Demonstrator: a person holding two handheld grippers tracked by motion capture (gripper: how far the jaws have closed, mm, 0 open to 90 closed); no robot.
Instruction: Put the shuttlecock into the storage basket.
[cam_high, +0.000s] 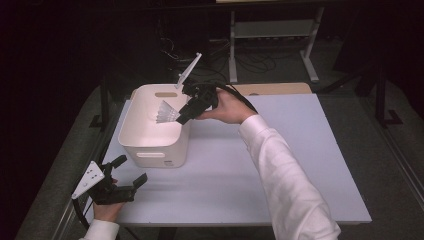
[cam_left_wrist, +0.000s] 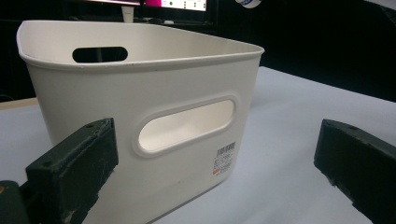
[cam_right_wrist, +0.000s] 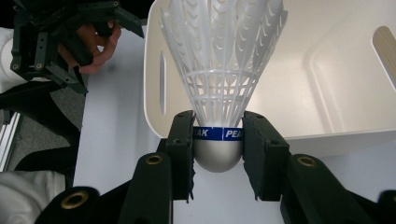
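Observation:
A white plastic shuttlecock with a silver cap and blue band is clamped by its cap in my right gripper, which is shut on it. In the high view that gripper holds the shuttlecock over the right rim of a white bin, the skirt pointing into the bin. My left gripper rests near the table's front left corner, jaws open and nothing between them. In the left gripper view the bin stands just ahead of the two black pads.
The bin has handle slots in its walls and a barcode label low on the near side. White table stretches to the right of the bin. A wooden board lies at the back edge, with a rack on the floor beyond.

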